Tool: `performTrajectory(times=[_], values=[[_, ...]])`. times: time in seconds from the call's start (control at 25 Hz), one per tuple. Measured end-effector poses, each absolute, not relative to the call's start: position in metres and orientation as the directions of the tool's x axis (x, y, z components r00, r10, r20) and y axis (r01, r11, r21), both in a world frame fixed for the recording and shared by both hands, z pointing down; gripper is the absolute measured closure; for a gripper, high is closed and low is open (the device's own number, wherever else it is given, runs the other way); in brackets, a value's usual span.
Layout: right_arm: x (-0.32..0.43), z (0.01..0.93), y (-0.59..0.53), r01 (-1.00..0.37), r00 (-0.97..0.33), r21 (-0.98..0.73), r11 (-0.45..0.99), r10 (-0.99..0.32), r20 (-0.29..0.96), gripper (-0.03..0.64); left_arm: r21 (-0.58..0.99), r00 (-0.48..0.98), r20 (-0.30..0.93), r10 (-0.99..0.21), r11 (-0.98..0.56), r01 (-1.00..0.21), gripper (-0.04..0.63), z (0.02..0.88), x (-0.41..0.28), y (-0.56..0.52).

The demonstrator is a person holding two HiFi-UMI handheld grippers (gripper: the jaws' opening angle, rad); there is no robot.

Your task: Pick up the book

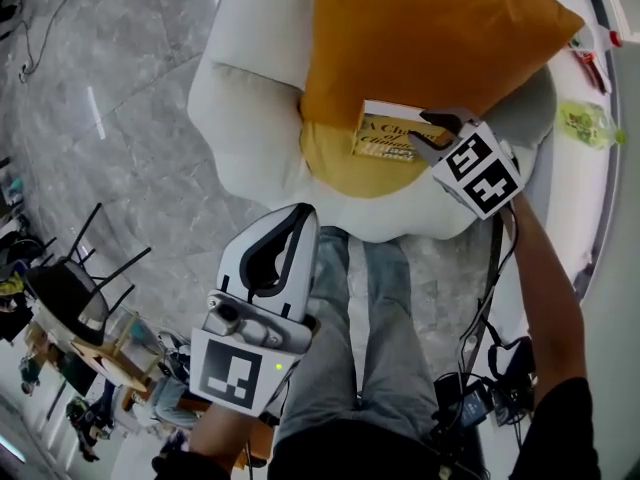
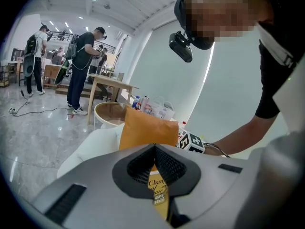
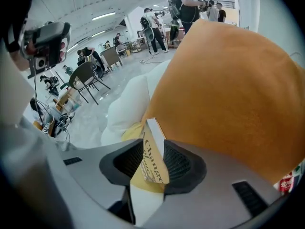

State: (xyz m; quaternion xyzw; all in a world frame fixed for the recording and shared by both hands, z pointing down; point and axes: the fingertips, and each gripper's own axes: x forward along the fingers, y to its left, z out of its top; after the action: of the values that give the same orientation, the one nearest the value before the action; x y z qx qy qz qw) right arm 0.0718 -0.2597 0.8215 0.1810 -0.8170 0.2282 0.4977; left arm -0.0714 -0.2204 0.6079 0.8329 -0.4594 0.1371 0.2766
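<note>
Left tongs: my left gripper is nearest to me, low in the head view above my jeans-clad legs. Its jaws meet at the tips and nothing is between them.
Left tongs' outlook: its own camera looks over the closed tips toward the seat, with a strip of the yellow cover showing beyond them.
Right tongs: my right gripper is further out at the end of my outstretched arm, tilted steeply down at the seat. Its jaws stand apart and straddle the book's right-hand end. The ribbed pads sit close to both faces, but I see no clamp on it.
Book: the book is yellow with dark lettering. It stands on edge with its white page block turned toward the right tongs' camera.
Book's place: it rests on the yellow seat cushion and leans back against the orange cushion.
Seat: both cushions sit in a puffy white armchair.
Floor: grey marbled tiles surround the chair.
Left edge: a black chair stands well apart from the armchair.
Background: in the left gripper view, two people stand by a wooden table, far behind the seat.
</note>
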Motion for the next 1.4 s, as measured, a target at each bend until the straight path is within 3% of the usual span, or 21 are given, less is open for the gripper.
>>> performTrajectory(times=[0.32,0.6,0.72,0.96,1.2,1.4], values=[[0.074,0.856,-0.263,-0.463,-0.381,-0.166,0.871,-0.027,0.924,0.442,0.314,0.519,0.499,-0.694,-0.413,-0.855,0.591,0.623,-0.076,-0.226],[0.078,0.882,-0.267,-0.402,-0.326,-0.181,0.898,0.044,0.944,0.434,0.136,0.44,0.549,-0.711,-0.443,-0.886,0.591,0.662,-0.063,-0.245],[0.08,0.89,-0.268,-0.376,-0.307,-0.206,0.903,0.089,0.948,0.434,0.154,0.402,0.668,-0.626,-0.412,-0.898,0.591,0.712,-0.056,-0.246],[0.08,0.904,-0.257,-0.252,-0.256,-0.272,0.929,0.206,0.944,0.436,0.191,0.383,0.752,-0.537,-0.379,-0.906,0.591,0.777,-0.049,-0.255],[0.075,0.887,-0.22,-0.112,-0.203,-0.461,0.881,0.433,0.878,0.457,0.227,0.394,0.765,-0.51,-0.359,-0.905,0.591,0.783,-0.049,-0.256],[0.064,0.903,-0.197,-0.121,-0.206,-0.449,0.885,0.42,0.884,0.448,0.233,0.399,0.762,-0.51,-0.359,-0.904,0.591,0.779,-0.049,-0.253]])
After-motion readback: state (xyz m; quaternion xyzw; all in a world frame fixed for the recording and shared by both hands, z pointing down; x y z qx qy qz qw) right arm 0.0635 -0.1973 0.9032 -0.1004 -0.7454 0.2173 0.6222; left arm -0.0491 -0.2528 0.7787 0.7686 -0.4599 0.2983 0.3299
